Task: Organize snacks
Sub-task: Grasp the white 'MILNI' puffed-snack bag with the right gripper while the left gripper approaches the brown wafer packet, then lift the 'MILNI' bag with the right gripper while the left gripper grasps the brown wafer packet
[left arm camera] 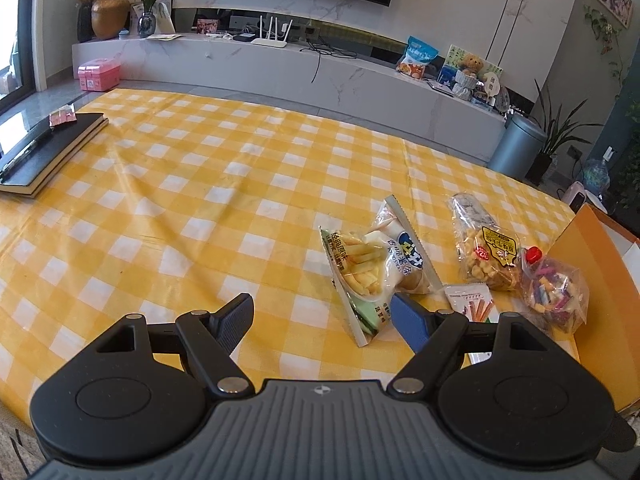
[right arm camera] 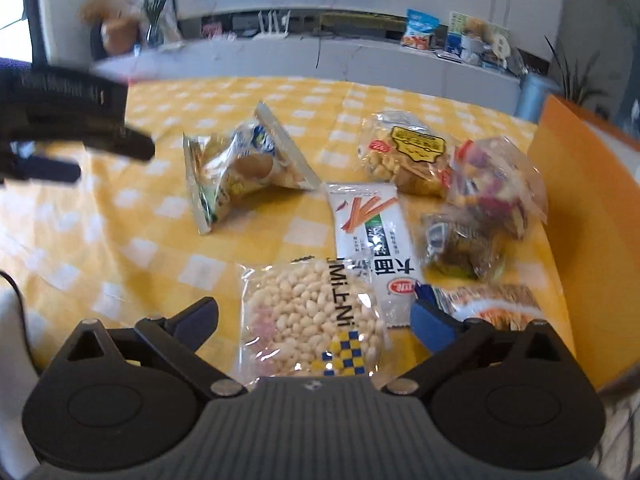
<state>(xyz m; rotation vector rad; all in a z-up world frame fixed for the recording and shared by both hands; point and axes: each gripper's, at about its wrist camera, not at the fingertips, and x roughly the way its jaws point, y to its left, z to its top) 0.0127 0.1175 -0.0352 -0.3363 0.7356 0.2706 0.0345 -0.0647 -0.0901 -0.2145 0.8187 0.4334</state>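
Several snack packs lie on a yellow checked tablecloth (left arm camera: 200,184). A potato-stick bag (left arm camera: 372,268) stands tilted just ahead of my open, empty left gripper (left arm camera: 324,316); it also shows in the right wrist view (right arm camera: 244,168). A puffed-corn bag (left arm camera: 484,256), a mixed-candy bag (left arm camera: 554,292) and a white stick-snack pack (left arm camera: 472,300) lie to its right. My right gripper (right arm camera: 316,316) is open, hovering over a clear bag of pale puffed grains (right arm camera: 312,320). The white pack (right arm camera: 368,232), corn bag (right arm camera: 408,152), candy bag (right arm camera: 496,176), a dark pack (right arm camera: 460,248) and a noodle-print pack (right arm camera: 492,304) lie beyond.
An orange box (left arm camera: 592,256) stands at the table's right edge, also in the right wrist view (right arm camera: 588,208). Black notebooks (left arm camera: 44,152) lie far left. The left gripper (right arm camera: 72,120) shows at upper left in the right wrist view. A TV cabinet (left arm camera: 280,68) is behind.
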